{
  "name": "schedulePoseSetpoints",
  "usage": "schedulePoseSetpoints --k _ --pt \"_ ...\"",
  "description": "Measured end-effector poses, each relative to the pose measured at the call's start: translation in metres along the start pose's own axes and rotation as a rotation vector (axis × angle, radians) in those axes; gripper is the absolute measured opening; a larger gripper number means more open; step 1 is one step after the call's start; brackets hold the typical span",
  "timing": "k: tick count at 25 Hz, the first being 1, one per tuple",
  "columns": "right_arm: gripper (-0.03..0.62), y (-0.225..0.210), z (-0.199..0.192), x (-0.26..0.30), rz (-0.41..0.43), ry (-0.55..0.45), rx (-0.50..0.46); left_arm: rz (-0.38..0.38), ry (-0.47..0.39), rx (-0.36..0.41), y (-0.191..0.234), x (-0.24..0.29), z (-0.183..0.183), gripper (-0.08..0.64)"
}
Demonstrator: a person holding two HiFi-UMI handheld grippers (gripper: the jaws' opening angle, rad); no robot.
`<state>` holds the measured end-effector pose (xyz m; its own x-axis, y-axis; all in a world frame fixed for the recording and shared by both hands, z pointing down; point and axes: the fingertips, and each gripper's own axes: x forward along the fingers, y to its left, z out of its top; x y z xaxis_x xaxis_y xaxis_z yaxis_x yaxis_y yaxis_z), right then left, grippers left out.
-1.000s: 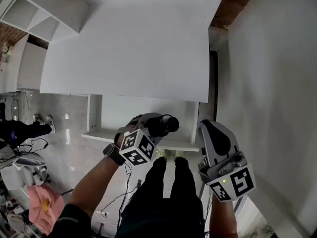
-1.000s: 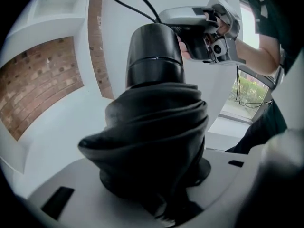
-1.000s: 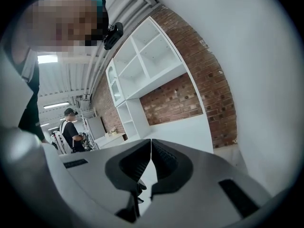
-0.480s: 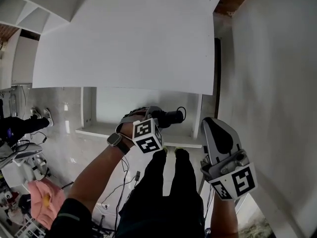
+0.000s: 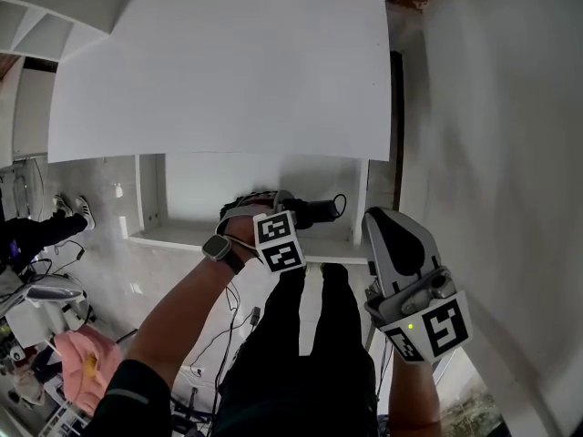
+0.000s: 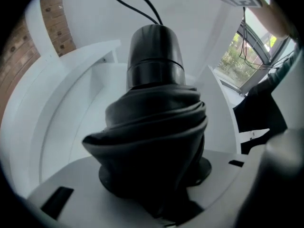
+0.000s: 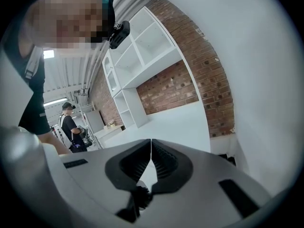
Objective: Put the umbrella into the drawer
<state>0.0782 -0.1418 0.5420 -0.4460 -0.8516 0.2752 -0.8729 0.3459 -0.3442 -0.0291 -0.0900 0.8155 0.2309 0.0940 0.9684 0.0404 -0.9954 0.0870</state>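
A black folded umbrella (image 5: pixel 316 212) is clamped in my left gripper (image 5: pixel 290 209), which points steeply down into the open white drawer (image 5: pixel 173 238) under the tabletop. In the left gripper view the umbrella (image 6: pixel 152 127) fills the middle. Its handle (image 6: pixel 154 51) and cord loop (image 6: pixel 137 1) point into the drawer (image 6: pixel 80 61), whose white walls curve around it. I cannot tell if the umbrella touches the drawer floor. My right gripper (image 5: pixel 387 230) hangs to the right of the drawer, apart from it. In the right gripper view its jaws (image 7: pixel 151 148) are shut with nothing between them.
The white tabletop (image 5: pixel 228 71) overhangs the drawer. A tall white panel (image 5: pixel 492 153) stands close on the right. The holder's legs (image 5: pixel 301 335) are just in front of the drawer. White shelving (image 7: pixel 142 46), a brick wall (image 7: pixel 171 87) and a distant person (image 7: pixel 71 122) lie beyond.
My left gripper has sunk toward the drawer with the umbrella and tipped further down. The right gripper has dropped a little and stayed shut.
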Motion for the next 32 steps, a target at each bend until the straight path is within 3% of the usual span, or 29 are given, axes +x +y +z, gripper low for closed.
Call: schedulePoseSetpoints --k 6,17,25,32 --pt "0.005 -0.005 -0.004 -0.005 -0.010 0.004 0.010 -0.057 0.081 0.065 -0.013 0.024 -0.001 0.195" --pt "0.005 -0.019 -0.004 -0.013 -0.032 0.005 0.033 -0.097 0.210 0.142 -0.024 0.042 -0.019 0.216" --pt "0.005 -0.022 -0.004 -0.016 -0.034 0.011 0.042 -0.172 0.201 0.089 -0.026 0.034 -0.020 0.256" --pt "0.005 -0.018 0.003 -0.016 -0.015 0.009 0.040 -0.157 0.188 0.063 -0.019 0.010 -0.017 0.239"
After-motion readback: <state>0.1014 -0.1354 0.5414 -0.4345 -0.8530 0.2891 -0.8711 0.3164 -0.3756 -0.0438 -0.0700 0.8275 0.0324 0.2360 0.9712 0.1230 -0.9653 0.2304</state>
